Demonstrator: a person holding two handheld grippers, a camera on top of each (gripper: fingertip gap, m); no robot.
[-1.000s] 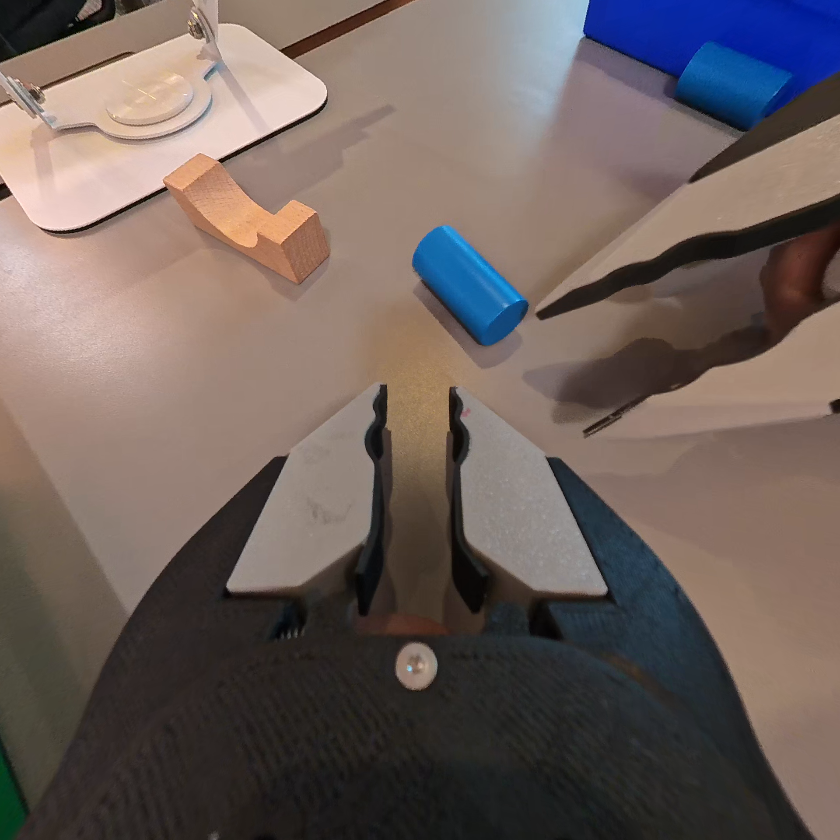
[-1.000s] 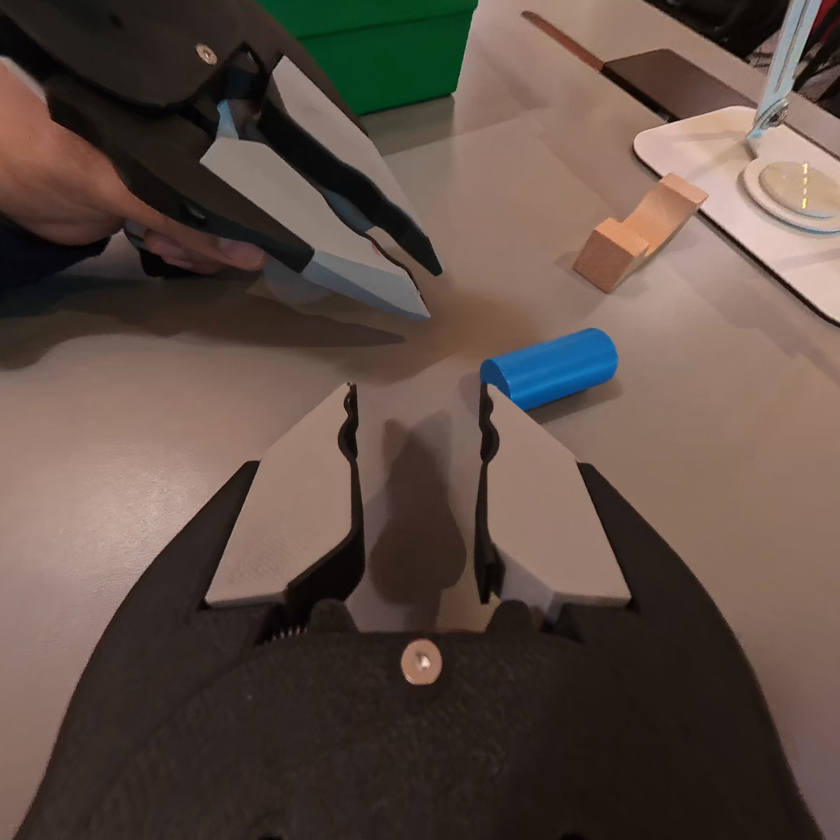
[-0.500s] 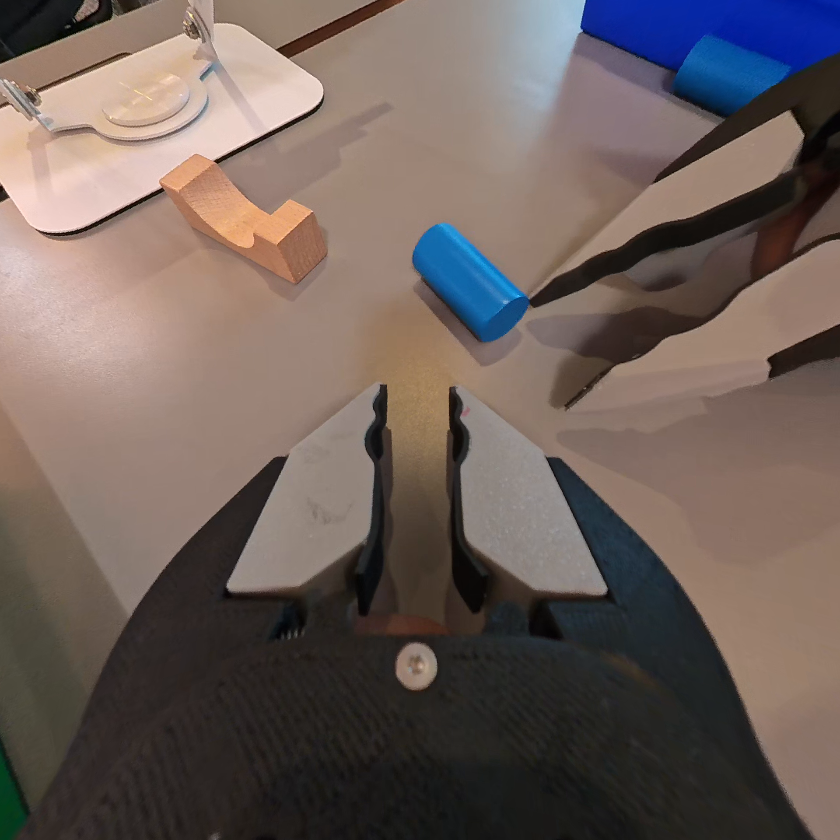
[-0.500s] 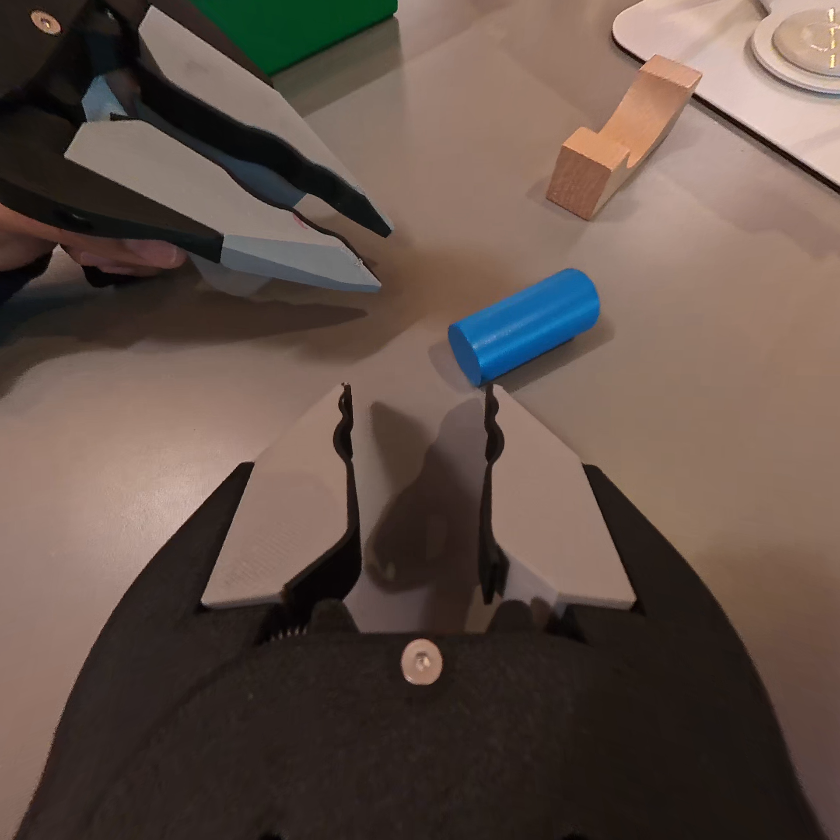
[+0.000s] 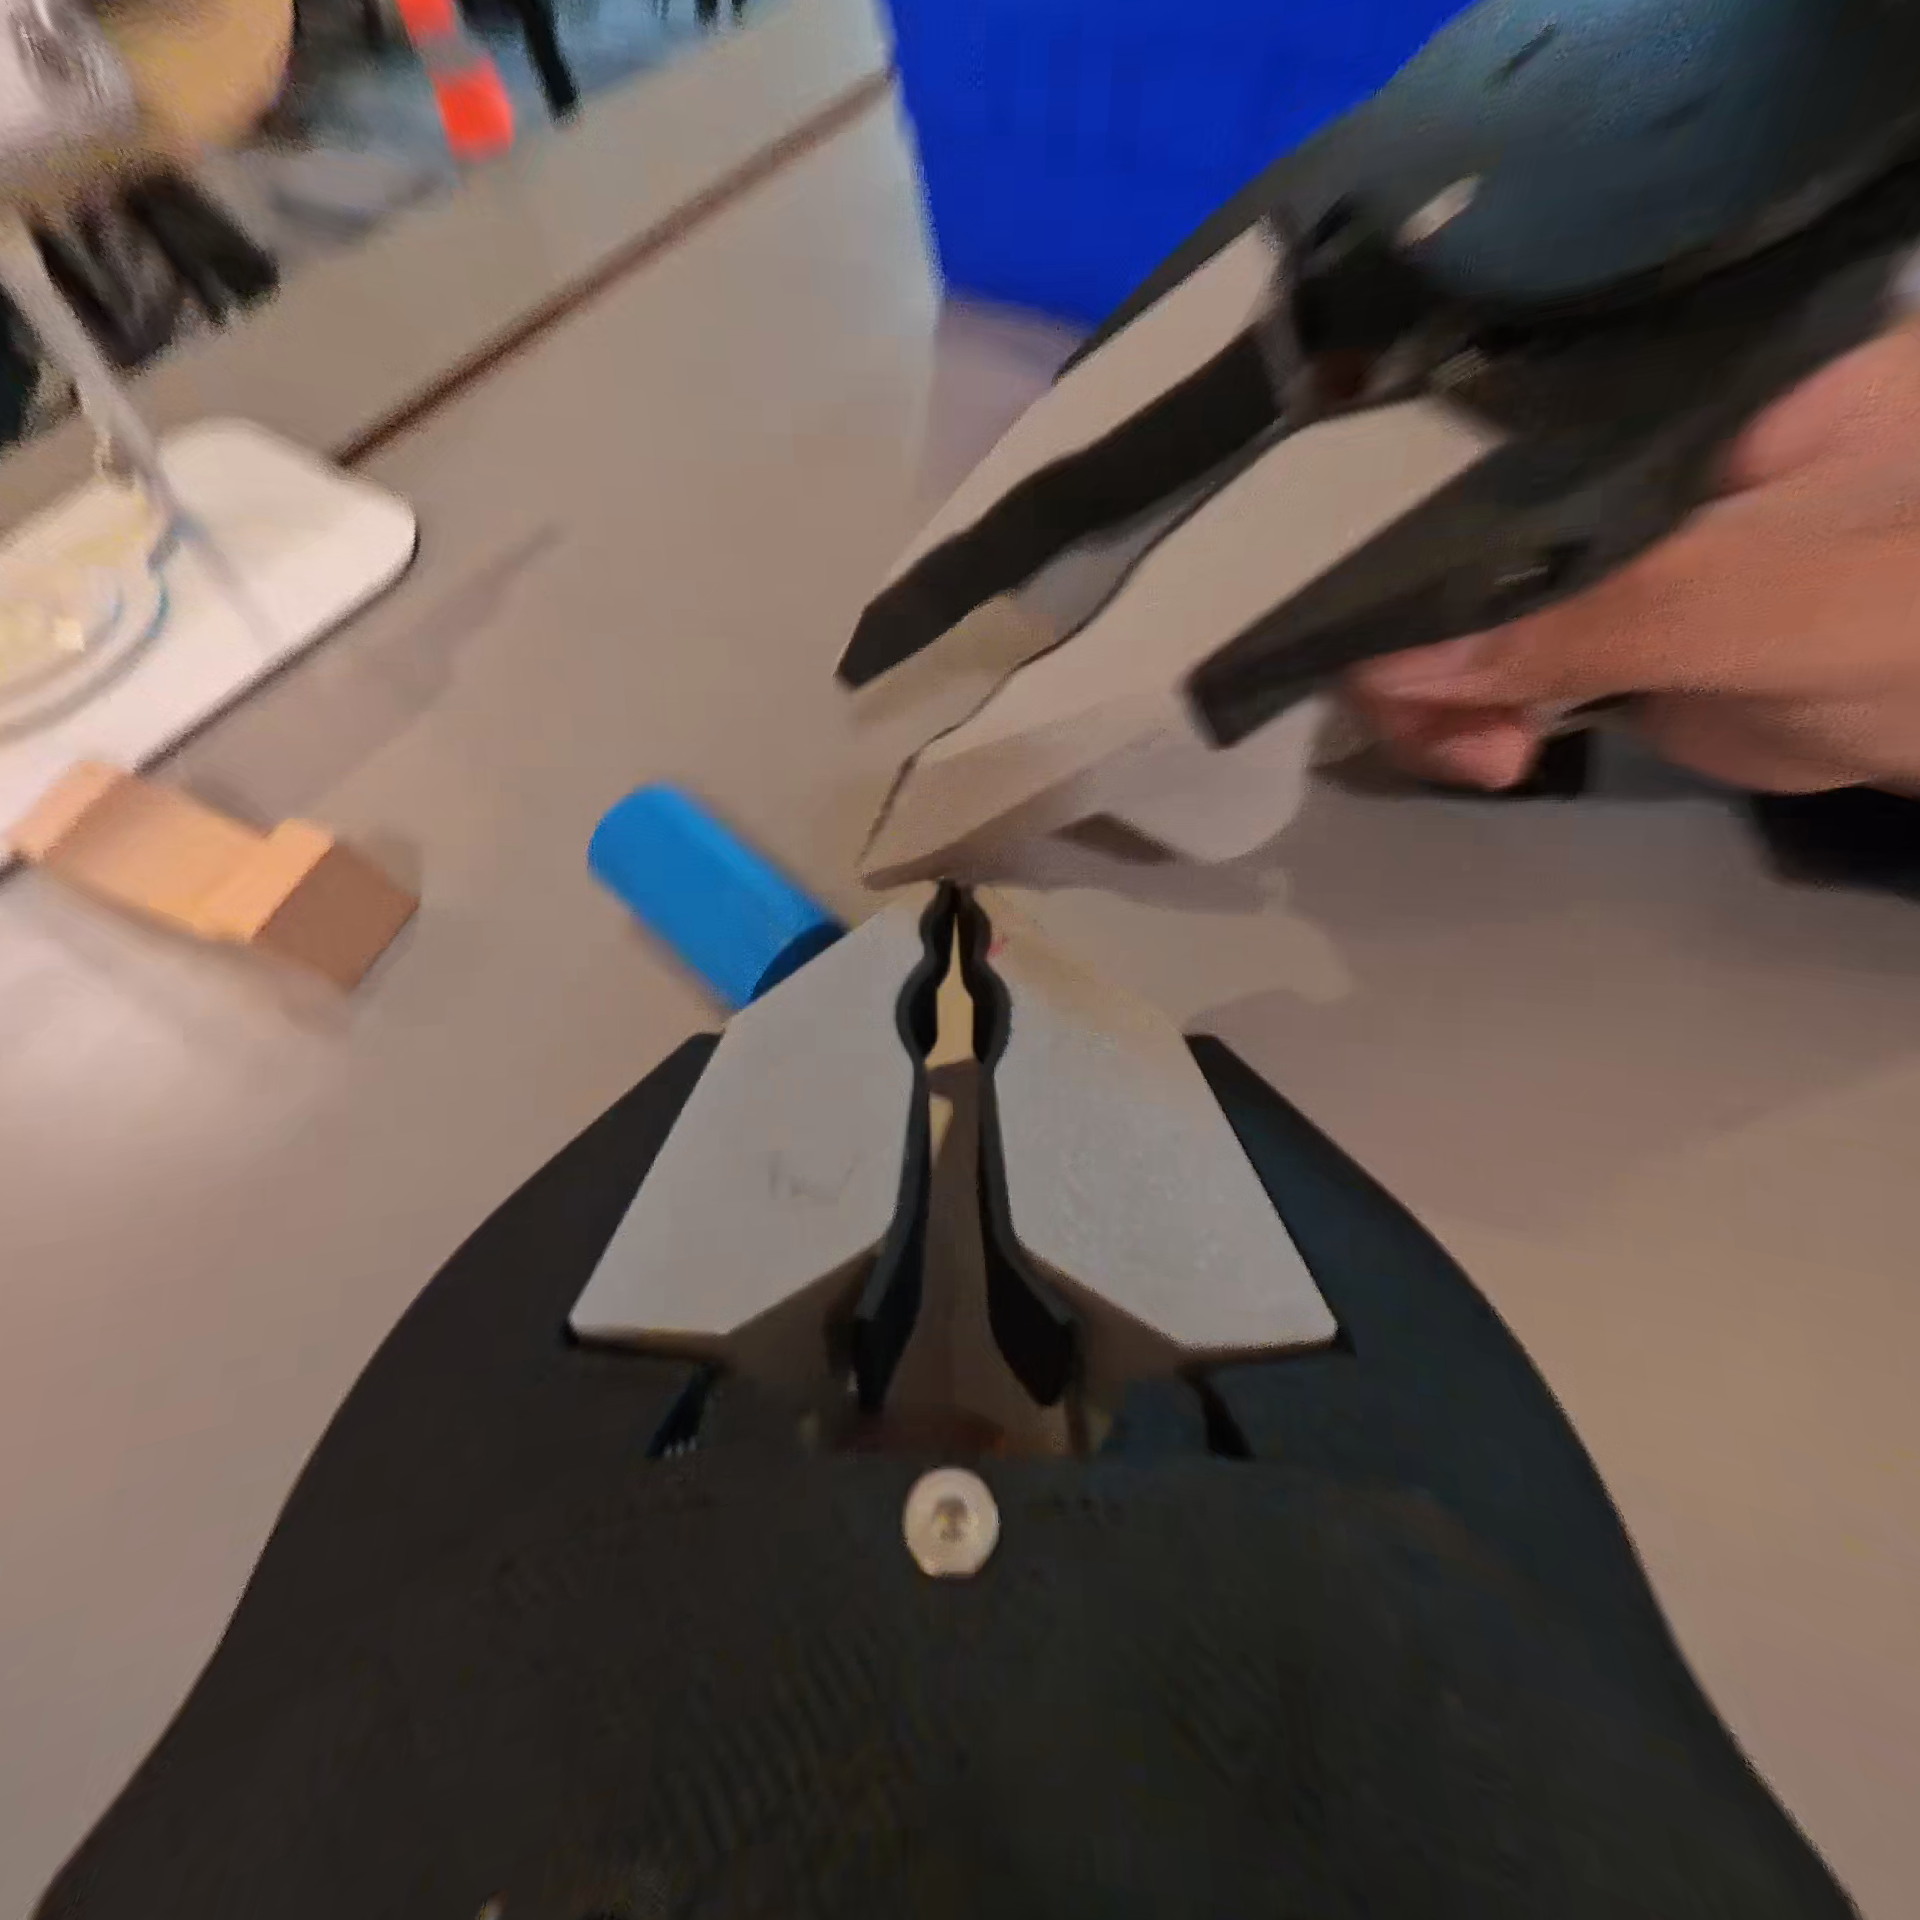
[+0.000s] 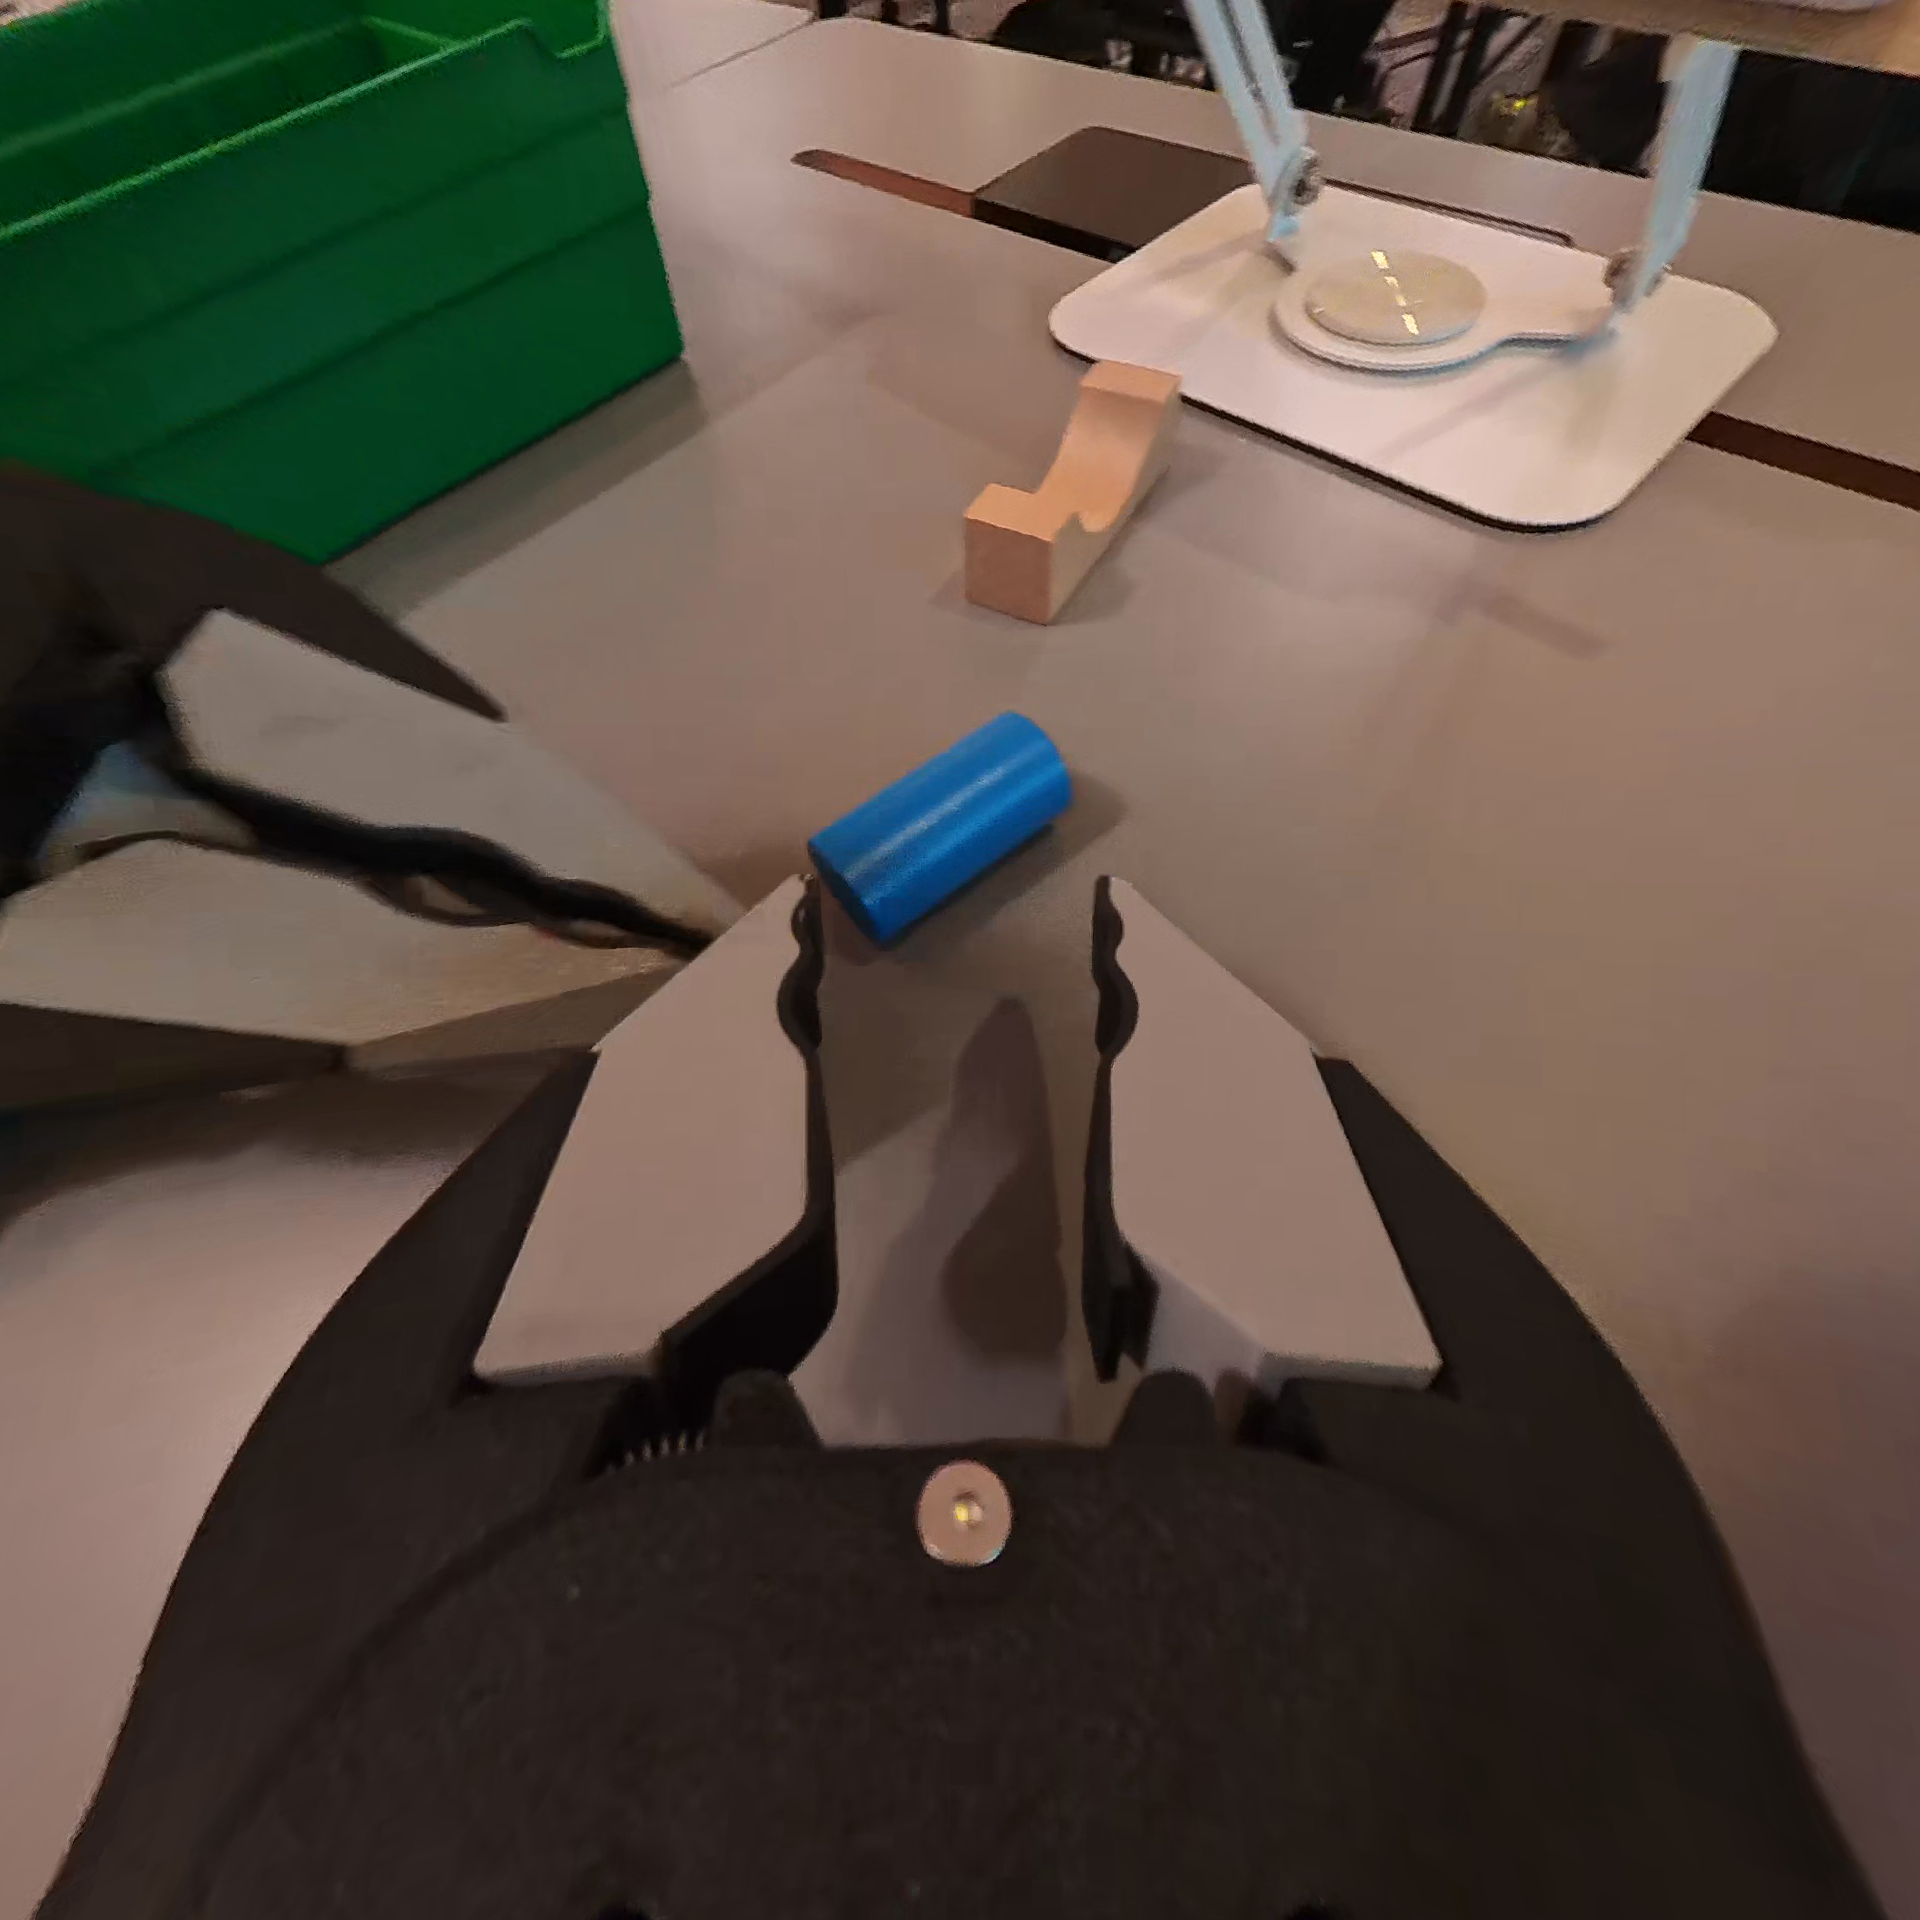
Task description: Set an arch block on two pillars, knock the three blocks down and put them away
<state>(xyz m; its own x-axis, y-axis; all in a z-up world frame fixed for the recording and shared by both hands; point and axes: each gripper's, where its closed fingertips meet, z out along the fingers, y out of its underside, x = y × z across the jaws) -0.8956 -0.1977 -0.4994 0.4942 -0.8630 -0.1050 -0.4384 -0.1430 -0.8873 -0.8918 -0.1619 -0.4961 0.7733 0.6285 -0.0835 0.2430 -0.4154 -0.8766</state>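
A blue cylinder (image 6: 940,826) lies on its side on the grey table (image 6: 1455,935). My right gripper (image 6: 956,904) is open, and the cylinder's near end lies just between its fingertips, close to the left one. The pads do not press on it. A wooden arch block (image 6: 1070,499) lies on its side farther back. My left gripper (image 5: 951,914) is shut with its tips together and nothing between them. It shows at the left of the right wrist view (image 6: 686,940). The left wrist view is blurred and shows the cylinder (image 5: 707,894), the arch (image 5: 208,883) and the right gripper (image 5: 862,774).
A green bin (image 6: 312,260) stands at the back left in the right wrist view. A white stand base (image 6: 1403,343) sits behind the arch. A blue bin (image 5: 1091,156) stands at the back in the left wrist view. A hand (image 5: 1714,644) holds the right gripper. My left and right fingertips are right by each other. From either gripper's tips it is about 20 cm to the arch (image 5: 208,883). Seen from the right wrist view (image 6: 1060,490) as well.
My left gripper has shut on air from part open and has swung towards the right gripper. My right gripper has moved up to the blue cylinder, whose end now lies at its fingertips.
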